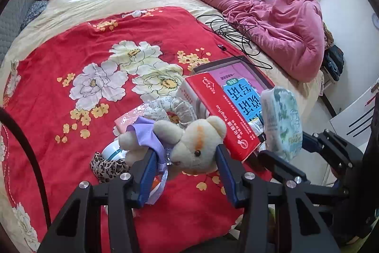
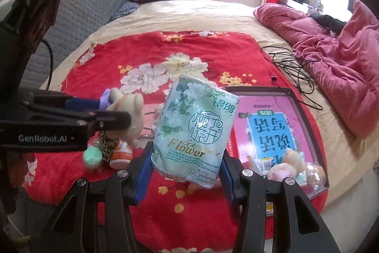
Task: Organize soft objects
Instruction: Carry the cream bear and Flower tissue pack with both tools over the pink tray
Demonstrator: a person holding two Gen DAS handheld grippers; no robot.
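Cream plush filled the left wrist view: the left gripper (image 1: 187,158) clamped a teddy bear (image 1: 196,146) above the red blanket (image 1: 71,51). In the right wrist view, the right gripper (image 2: 187,167) squeezed a green tissue pack (image 2: 191,129) beside the open box (image 2: 305,110).

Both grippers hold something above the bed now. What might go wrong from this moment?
1. The left gripper pinches only the teddy bear's head, so the soft toy may slip out or swing.
2. The right gripper grips just the lower end of the tissue pack; its smooth wrapper may slide free.
3. The two grippers are close together, so they may bump on the way to the box.
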